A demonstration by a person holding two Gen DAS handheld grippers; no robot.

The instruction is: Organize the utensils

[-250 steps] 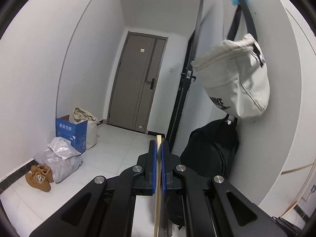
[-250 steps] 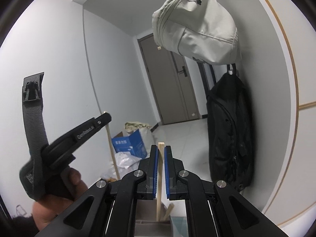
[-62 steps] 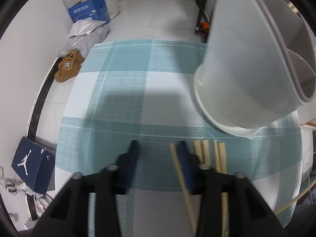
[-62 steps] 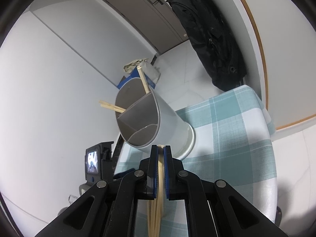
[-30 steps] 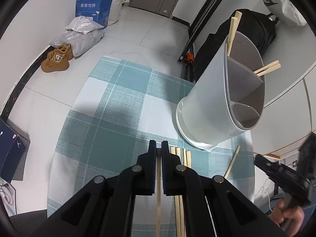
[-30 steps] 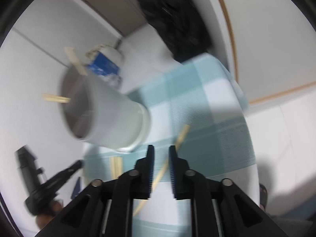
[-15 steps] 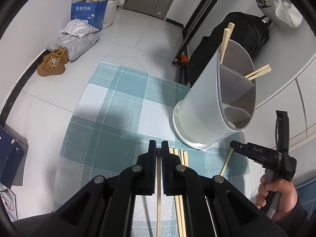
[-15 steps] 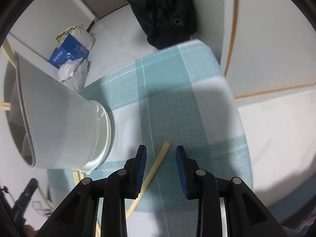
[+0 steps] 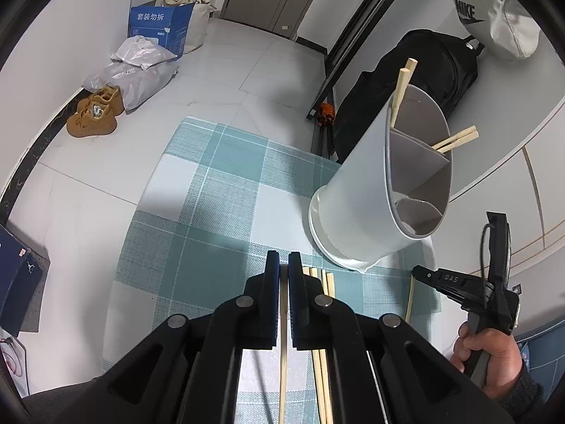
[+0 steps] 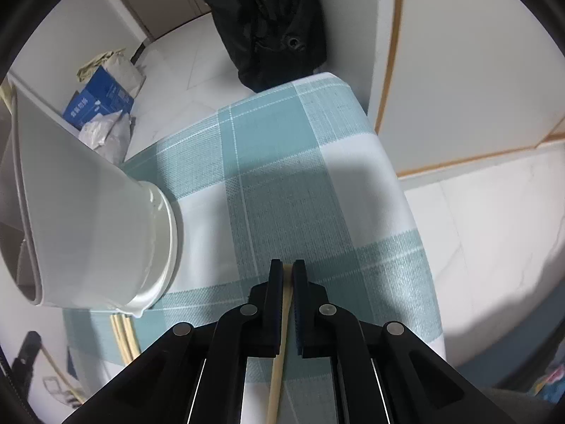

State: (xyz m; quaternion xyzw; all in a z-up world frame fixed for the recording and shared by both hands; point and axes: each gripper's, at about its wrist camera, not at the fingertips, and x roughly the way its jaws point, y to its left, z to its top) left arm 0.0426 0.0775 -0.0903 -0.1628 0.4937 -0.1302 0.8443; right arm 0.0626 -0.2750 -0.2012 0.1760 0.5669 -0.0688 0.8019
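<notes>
Right tool [image 10: 288, 275] now clamped on a chopstick [image 10: 279, 360]

Half a second back, jaws apart around that stick on the checked tabletop [image 10: 282, 183]; just closing, now pinching it, tilted further downward.

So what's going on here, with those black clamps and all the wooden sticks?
A person is sorting chopsticks into a divided white holder on a checked cloth. The left gripper is shut on one chopstick. The right gripper has just closed on another chopstick lying on the cloth. Four sticks already stand in the holder; a few loose ones wait on the cloth.
</notes>
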